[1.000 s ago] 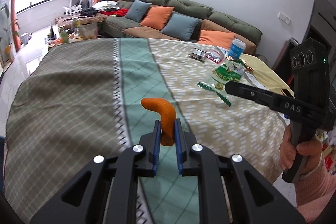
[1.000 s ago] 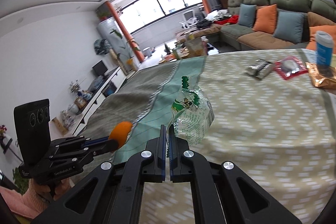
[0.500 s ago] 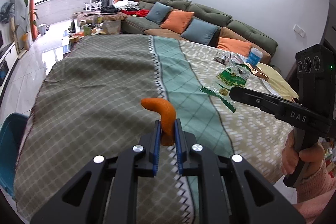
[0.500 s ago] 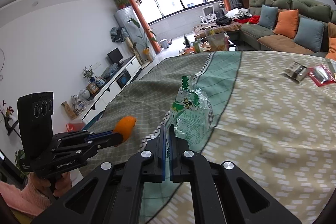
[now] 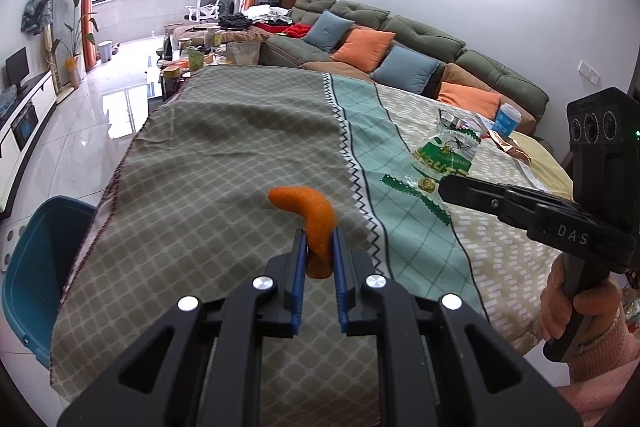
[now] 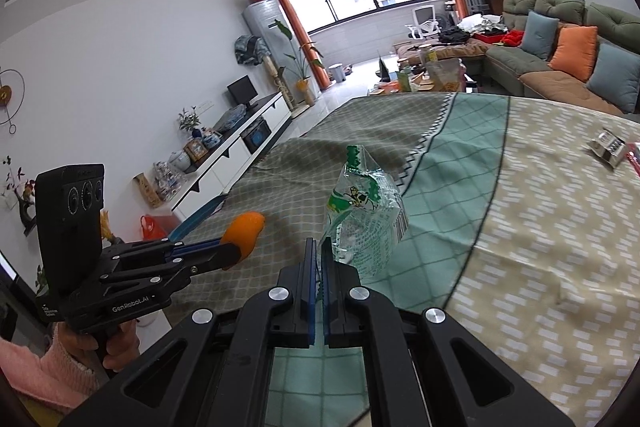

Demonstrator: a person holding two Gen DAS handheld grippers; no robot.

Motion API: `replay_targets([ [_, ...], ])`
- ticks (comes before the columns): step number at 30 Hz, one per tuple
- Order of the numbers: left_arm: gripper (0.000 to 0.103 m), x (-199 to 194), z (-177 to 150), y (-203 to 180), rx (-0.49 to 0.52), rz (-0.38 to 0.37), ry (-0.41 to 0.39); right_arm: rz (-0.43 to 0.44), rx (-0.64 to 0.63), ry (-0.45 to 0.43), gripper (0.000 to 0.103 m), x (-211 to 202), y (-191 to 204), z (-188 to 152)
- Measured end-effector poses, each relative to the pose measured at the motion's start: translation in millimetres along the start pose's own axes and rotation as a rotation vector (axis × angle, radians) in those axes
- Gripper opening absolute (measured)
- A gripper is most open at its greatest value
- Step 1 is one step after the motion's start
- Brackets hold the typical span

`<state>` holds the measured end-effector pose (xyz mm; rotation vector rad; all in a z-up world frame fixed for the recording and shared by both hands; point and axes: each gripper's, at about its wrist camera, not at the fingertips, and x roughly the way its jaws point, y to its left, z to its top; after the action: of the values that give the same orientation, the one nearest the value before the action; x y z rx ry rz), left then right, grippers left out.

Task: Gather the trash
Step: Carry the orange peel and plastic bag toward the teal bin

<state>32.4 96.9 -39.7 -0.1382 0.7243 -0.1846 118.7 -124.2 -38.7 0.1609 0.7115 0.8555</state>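
My left gripper (image 5: 318, 239) is shut on a curved orange peel (image 5: 310, 213), held above the patterned tablecloth (image 5: 224, 163). The same peel (image 6: 245, 229) shows at the left gripper's tips in the right wrist view. My right gripper (image 6: 318, 247) is shut on the edge of a clear plastic wrapper with green print (image 6: 362, 215), which hangs above the cloth. In the left wrist view that wrapper (image 5: 442, 157) sticks out from the right gripper (image 5: 444, 183) at the right. A blue bin (image 5: 36, 267) stands on the floor off the table's left edge.
At the table's far right lie a silver packet (image 6: 610, 149), a gold wrapper (image 5: 514, 149) and a blue-and-white cup (image 5: 506, 119). A green sofa with cushions (image 5: 400, 43) runs behind the table. A white TV cabinet (image 6: 236, 151) lines the left wall.
Both grippers have swung left across the table with their loads. The blue bin has come into the left wrist view, and the far-right trash has slid toward the edge of the right wrist view.
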Motion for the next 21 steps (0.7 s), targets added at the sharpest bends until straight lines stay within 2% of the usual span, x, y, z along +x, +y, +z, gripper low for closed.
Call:
replay_targets([
  [21, 0.014, -24.9, -6.4, 28.6, -0.05, 0.077, -0.027, 0.085, -0.073, 0.044, 0.003, 26.5, 38.2, 3.2],
])
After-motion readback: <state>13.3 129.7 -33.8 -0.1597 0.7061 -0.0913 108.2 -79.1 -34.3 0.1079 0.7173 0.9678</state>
